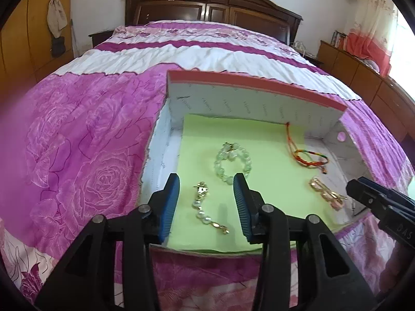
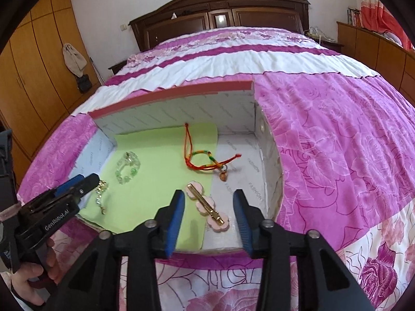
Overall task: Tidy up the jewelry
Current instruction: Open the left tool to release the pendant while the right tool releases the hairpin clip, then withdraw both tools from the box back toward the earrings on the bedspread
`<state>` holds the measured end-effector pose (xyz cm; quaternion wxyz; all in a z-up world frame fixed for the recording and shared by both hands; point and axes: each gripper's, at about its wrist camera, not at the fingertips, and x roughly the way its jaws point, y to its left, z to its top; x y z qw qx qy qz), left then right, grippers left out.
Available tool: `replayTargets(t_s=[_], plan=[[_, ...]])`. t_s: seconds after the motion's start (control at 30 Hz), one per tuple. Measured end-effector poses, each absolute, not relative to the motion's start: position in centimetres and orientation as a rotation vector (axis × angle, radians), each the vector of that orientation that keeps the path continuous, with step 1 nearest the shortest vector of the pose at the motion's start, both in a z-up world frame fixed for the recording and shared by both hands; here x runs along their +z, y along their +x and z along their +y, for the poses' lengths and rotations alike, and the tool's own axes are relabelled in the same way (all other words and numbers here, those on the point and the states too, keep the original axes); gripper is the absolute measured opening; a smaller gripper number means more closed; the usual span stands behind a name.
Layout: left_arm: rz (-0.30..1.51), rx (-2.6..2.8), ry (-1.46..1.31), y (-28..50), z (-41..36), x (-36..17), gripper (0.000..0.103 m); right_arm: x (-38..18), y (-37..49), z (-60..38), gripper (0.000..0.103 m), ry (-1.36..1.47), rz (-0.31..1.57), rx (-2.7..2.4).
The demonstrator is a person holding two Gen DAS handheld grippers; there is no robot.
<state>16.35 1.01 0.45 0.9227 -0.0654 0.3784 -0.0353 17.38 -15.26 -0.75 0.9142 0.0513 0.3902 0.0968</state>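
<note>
A: Where's the jewelry?

B: All 4 pieces lie in the box [image 1: 259,103] on the bed [image 1: 85,142]: pearl chain [image 1: 207,211], bead bracelet [image 1: 232,162], woven cord bracelet [image 2: 205,156], pink hair clip [image 2: 207,208].

A: And the tongs?

B: Left gripper [image 1: 206,204] spread apart above the chain; right gripper [image 2: 208,220] apart around the clip, gripping nothing.

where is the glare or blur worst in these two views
Left wrist view: window at far right blown out white, left edge of the bedspread smeared into a pink haze. Right wrist view: sharper, only a small glint on the headboard.
</note>
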Motion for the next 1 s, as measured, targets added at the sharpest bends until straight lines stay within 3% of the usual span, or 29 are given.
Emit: replayTargets(t_s=[0.43,1.0], plan=[[0.676,-0.105,-0.111,13.6,0.3,3.7,0.036,2.1,14.0,-16.0,0.045,0.146,0.661,0.232],[0.725,-0.162,-0.066,8.5,0.0,5.7,0.036,4.0,7.7,-16.4,0.045,0.123,0.738,0.253]])
